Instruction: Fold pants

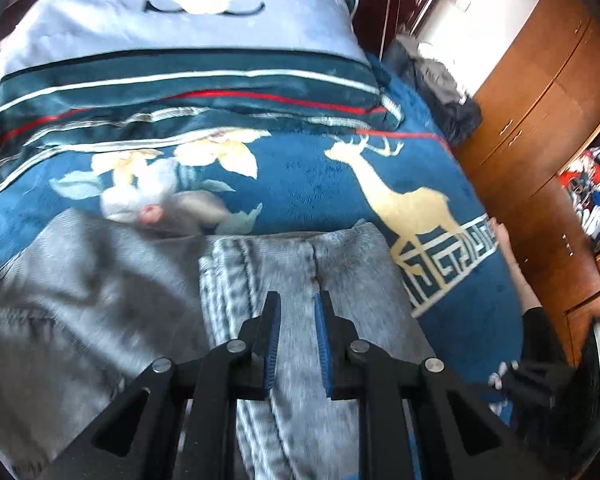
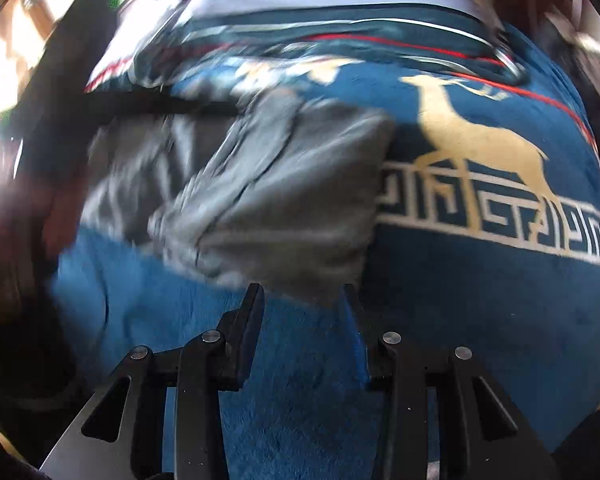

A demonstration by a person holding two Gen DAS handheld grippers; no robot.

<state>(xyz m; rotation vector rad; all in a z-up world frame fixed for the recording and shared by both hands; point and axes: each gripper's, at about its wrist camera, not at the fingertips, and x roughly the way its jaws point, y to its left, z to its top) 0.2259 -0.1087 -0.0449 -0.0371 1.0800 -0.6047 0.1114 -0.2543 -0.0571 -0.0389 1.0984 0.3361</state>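
Grey pants (image 1: 148,280) lie folded on a blue blanket (image 1: 300,176) with a gold deer print. In the left wrist view my left gripper (image 1: 298,300) hovers over the pants along a stitched seam, jaws slightly apart, with nothing between the pads. In the right wrist view the pants (image 2: 268,200) lie bunched and blurred just beyond my right gripper (image 2: 302,292), which is open and empty over the blanket (image 2: 440,300) near the pants' near edge. The left arm shows as a dark blur at upper left.
A folded striped quilt (image 1: 180,80) with a flower print lies at the far side of the bed. Dark clothes (image 1: 444,92) are heaped at the bed's right corner. Wooden cabinets (image 1: 540,100) stand on the right. The gold deer (image 2: 480,136) marks the blanket right of the pants.
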